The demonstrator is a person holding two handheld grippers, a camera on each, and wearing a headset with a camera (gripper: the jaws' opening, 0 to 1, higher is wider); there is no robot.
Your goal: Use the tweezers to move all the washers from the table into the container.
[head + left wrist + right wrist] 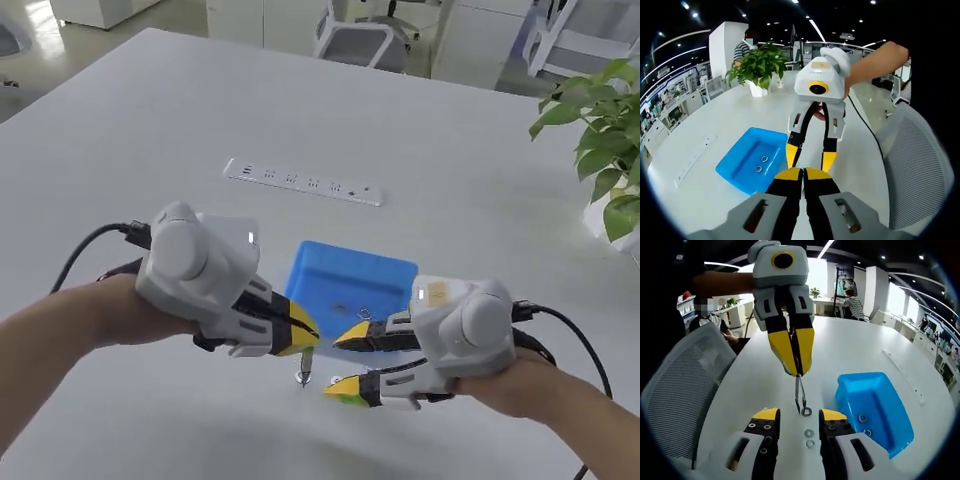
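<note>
My left gripper [304, 338] is shut on thin metal tweezers [800, 390] that point down at the table. The tweezer tips sit at a washer [806, 411] on the white tabletop. Two more washers [809, 433] lie just beside it, close to my right gripper [799, 415], which is open with nothing between its jaws. In the head view my right gripper [340, 365] faces the left one, tip to tip. The blue container [350, 285] stands right behind both grippers, and two washers [764, 159] lie inside it.
A white power strip [300, 182] lies beyond the container. A potted plant [600, 140] stands at the table's right edge. Office chairs [360, 40] are past the far edge, and a mesh chair [685, 385] is close to the near side.
</note>
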